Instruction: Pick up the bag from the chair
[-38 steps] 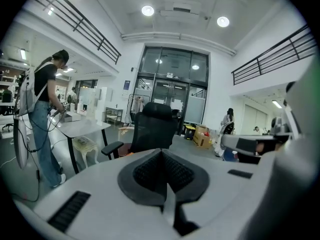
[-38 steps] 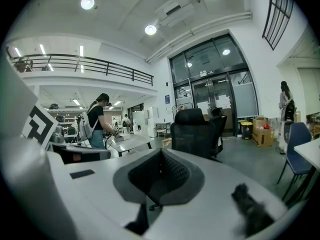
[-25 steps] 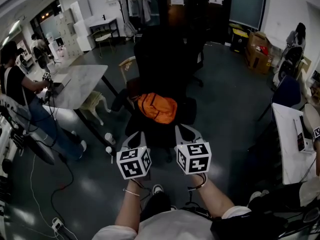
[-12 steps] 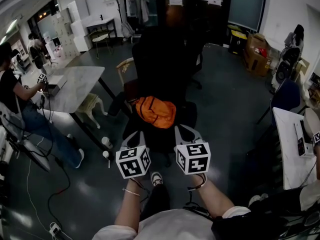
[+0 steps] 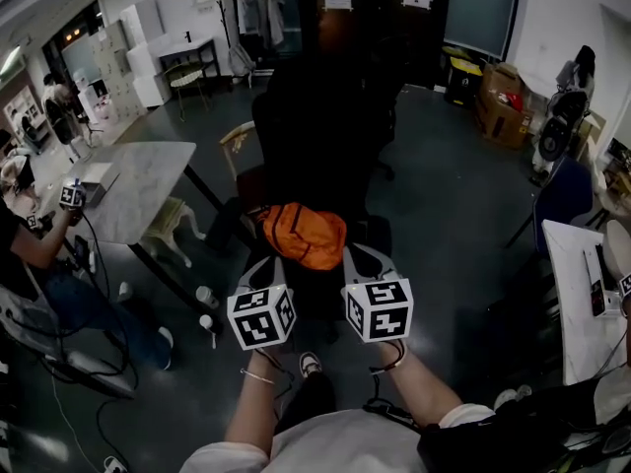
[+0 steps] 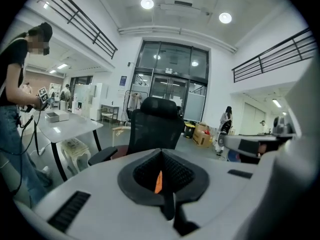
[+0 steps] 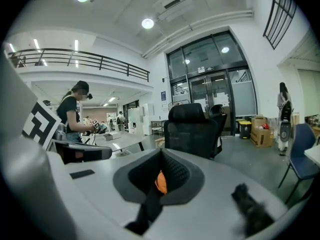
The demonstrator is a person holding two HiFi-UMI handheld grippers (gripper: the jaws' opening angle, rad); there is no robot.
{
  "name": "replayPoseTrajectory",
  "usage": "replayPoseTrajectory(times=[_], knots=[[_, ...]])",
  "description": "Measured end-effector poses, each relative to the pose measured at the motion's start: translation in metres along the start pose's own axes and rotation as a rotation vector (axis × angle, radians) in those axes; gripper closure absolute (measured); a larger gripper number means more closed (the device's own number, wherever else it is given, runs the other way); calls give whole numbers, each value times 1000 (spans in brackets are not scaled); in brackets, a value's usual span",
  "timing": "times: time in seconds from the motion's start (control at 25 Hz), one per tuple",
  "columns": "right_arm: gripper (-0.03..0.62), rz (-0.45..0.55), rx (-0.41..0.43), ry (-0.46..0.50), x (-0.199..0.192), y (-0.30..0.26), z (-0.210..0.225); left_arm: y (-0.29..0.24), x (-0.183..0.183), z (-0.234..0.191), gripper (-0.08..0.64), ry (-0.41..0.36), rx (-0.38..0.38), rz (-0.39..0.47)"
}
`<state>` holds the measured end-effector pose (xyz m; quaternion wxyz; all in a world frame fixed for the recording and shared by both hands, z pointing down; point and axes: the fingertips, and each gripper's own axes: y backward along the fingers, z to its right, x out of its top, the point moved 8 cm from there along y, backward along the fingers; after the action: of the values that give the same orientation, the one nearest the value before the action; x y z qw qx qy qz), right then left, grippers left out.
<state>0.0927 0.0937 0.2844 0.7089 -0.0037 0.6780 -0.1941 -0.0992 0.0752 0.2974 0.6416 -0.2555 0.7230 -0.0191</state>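
An orange bag [image 5: 304, 233] lies on the seat of a black office chair [image 5: 315, 136] straight ahead. Both grippers are held side by side just short of the seat's front edge. The left gripper [image 5: 264, 269] has its jaws shut with nothing in them, and in the left gripper view only a sliver of the orange bag [image 6: 158, 181] shows past the left gripper [image 6: 160, 168]. The right gripper [image 5: 367, 264] looks the same: the right gripper [image 7: 161, 168] is shut and empty, with a bit of the bag [image 7: 161, 183] beyond it. Neither gripper touches the bag.
A marble-topped table [image 5: 138, 185] with a white stool [image 5: 182, 220] under it stands at the left, where a person [image 5: 30, 244] sits. A white table [image 5: 582, 304] and a blue chair [image 5: 567, 190] are at the right. Cardboard boxes [image 5: 503, 101] stand at the back.
I have moved forward toward the chair with both grippers, so the bag now lies closer to the jaw tips. The person at the left has slid toward the picture's edge.
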Motion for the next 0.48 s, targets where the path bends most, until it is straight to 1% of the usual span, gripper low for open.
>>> replayPoseTrajectory(times=[0.16,0.28,0.48], knots=[[560,2,-11,1,13,-27,8,-29,19,-9,548,-8,-9,1],[560,1,-27,-6,20,-51,14,-51,31,-16,548,-35,-19,5],[560,2,-44,-19,33,-89,22,-84,46,-30,548,-40,-39,-8]])
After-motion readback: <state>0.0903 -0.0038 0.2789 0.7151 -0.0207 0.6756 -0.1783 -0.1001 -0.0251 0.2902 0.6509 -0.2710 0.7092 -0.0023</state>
